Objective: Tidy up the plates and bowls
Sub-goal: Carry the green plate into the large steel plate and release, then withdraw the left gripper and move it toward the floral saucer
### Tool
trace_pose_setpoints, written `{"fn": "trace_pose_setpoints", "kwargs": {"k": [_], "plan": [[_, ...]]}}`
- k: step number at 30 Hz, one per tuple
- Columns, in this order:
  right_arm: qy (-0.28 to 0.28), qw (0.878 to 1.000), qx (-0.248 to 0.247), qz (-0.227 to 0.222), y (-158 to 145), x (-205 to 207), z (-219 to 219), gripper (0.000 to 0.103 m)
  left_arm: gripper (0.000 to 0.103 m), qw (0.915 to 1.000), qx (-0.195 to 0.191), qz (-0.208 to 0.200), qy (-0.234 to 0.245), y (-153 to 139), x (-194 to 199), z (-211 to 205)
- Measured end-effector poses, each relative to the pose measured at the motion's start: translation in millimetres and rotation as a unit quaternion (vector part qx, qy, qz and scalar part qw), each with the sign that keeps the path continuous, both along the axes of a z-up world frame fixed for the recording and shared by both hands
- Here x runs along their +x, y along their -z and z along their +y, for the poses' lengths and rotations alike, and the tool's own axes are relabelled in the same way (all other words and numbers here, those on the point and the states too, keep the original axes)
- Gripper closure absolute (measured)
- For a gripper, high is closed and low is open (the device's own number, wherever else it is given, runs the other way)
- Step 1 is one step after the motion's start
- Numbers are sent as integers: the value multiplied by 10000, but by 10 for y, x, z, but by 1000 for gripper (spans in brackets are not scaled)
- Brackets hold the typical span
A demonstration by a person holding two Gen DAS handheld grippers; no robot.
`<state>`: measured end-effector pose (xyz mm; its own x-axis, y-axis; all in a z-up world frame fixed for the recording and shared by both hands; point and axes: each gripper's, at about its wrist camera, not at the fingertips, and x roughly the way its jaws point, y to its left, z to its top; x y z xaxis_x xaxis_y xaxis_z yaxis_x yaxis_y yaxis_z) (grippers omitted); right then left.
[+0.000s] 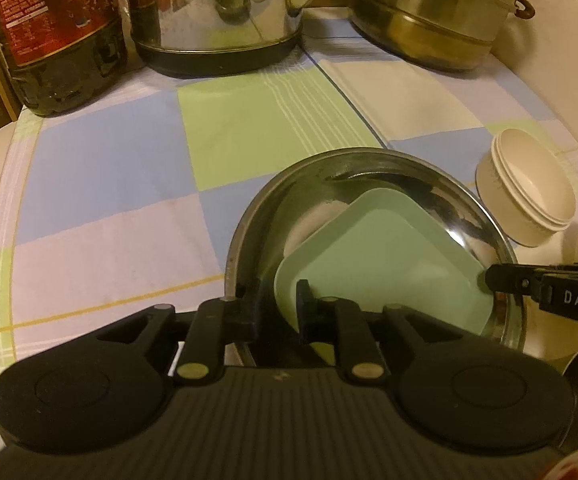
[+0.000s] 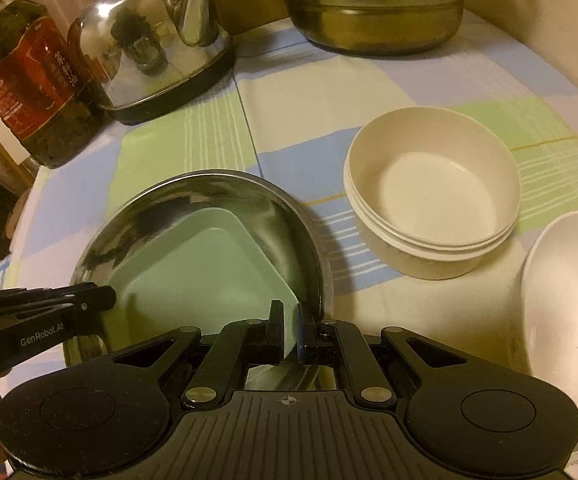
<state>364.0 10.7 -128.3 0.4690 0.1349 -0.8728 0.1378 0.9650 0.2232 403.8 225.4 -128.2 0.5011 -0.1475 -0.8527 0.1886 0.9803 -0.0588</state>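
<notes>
A green square plate lies inside a round steel pan on the worktop, which is covered by a checked cloth. The right hand-held gripper is pinching the plate's near edge. The left hand-held gripper straddles the pan's rim and the plate's corner with a gap showing, fingers slightly spread. Stacked cream bowls stand just beside the pan.

Right tongs pinch green plate in steel pan.
</notes>
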Motion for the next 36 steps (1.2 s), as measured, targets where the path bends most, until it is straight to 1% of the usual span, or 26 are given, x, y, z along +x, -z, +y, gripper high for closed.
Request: {"fn": "trace_pose_setpoints", "kwargs": {"k": [3,6,9,10,11,13,19,23,28,30,32,36], "plan": [[12,10000,29,-88,-35,-21,-26,97,88,10000,-18,-60,-7,-45,-42,17],[-23,9997,171,-167,-91,-58,-56,96,88,9998,-144,-128,-17,-129,-128,45],[-75,9990,326,-284,-171,-121,-68,93,88,9995,-239,-195,-21,-228,-254,60],[-96,9987,378,-329,-200,-142,-65,85,87,9994,-246,-225,-35,-267,-307,64],[-117,9983,433,-384,-231,-175,-72,71,87,9993,-250,-260,-64,-306,-364,67],[-148,9974,503,-501,-309,-257,-82,54,85,9991,-270,-310,-127,-395,-479,79],[-453,9943,675,-695,-547,-542,-87,51,82,9974,-335,-479,-431,-689,-952,121],[-668,9906,943,-726,-700,-780,-142,45,82,9962,-253,-518,-660,-819,-1314,65],[-907,9874,1029,-794,-864,-1139,-254,41,82,9940,-305,-467,-936,-895,-1750,-58],[-934,9856,1182,-769,-898,-1272,-335,36,82,9929,-347,-425,-1052,-916,-1940,-142],[-988,9839,1290,-743,-932,-1414,-423,28,82,9921,-366,-408,-1132,-931,-2103,-221],[-1178,9827,1244,-697,-1006,-1683,-581,27,82,9906,-396,-414,-1241,-955,-2414,-437]]}}
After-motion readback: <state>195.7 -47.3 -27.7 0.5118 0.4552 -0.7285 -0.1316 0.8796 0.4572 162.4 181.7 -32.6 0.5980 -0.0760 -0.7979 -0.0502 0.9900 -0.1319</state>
